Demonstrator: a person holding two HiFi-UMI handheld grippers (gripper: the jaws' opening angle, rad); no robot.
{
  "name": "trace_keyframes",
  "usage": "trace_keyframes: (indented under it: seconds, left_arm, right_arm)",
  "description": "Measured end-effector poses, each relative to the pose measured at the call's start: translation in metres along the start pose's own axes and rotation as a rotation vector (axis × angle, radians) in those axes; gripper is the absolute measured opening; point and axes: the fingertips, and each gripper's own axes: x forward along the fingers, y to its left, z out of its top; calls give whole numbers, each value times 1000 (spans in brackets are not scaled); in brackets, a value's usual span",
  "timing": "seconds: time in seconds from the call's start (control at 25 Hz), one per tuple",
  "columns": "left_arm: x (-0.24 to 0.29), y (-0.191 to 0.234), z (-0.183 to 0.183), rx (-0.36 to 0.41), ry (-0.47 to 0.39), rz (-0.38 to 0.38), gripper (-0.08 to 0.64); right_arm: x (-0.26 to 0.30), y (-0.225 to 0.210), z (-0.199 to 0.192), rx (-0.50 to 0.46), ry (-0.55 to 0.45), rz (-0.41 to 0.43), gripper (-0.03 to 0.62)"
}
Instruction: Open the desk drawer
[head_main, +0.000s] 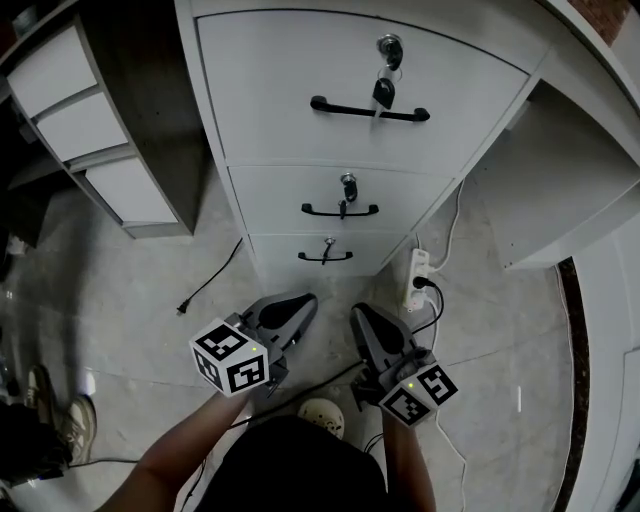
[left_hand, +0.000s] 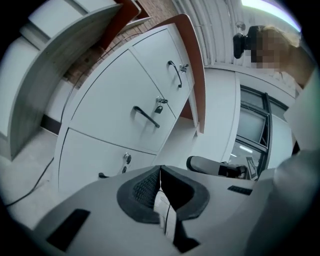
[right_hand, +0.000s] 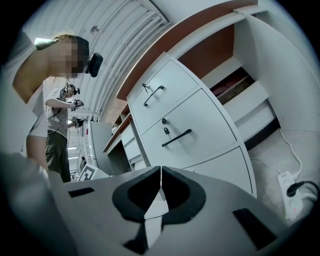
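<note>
Drawers in the white desk pedestal (head_main: 205, 90) number three, stacked one over another: the top drawer (head_main: 290, 70), the middle drawer (head_main: 270, 195) and the bottom drawer (head_main: 285, 250). All three are shut, their fronts flush with the frame. Each front carries one black bar handle and one lock above it, so three handles and three locks in all. The top handle (head_main: 370, 110) lies nearest the camera in the head view, and a key with a dark fob (head_main: 384, 92) hangs from the lock over it.

Two grippers are held low over the pale floor (head_main: 130, 300), side by side and pointing toward the bottom drawer, apart from it. The left hand-held gripper (head_main: 300, 305) (left_hand: 160, 170) has its jaws pressed together with nothing between them. The right hand-held gripper (head_main: 365, 315) (right_hand: 160, 172) is likewise closed on nothing. Each bears one marker cube, two in total.

To the left stands a second white unit (head_main: 75, 125) with three drawer fronts. One white power strip (head_main: 416, 270) lies on the floor just beside the pedestal's lower right corner, with one black plug (head_main: 425, 284) in it. One loose black plug (head_main: 184, 308) on a cable lies on the floor left of the pedestal.
</note>
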Motion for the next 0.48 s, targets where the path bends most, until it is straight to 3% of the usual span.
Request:
trace_keyframes:
  seconds: [0.16, 0.48]
  left_arm:
    - [3, 13, -20, -69, 6, -5, 11]
    - [15, 39, -39, -246, -58, -13, 10]
  right_arm:
    - [3, -12, -19, 97, -17, -2, 18]
    - [13, -35, -49, 173, -26, 3, 18]
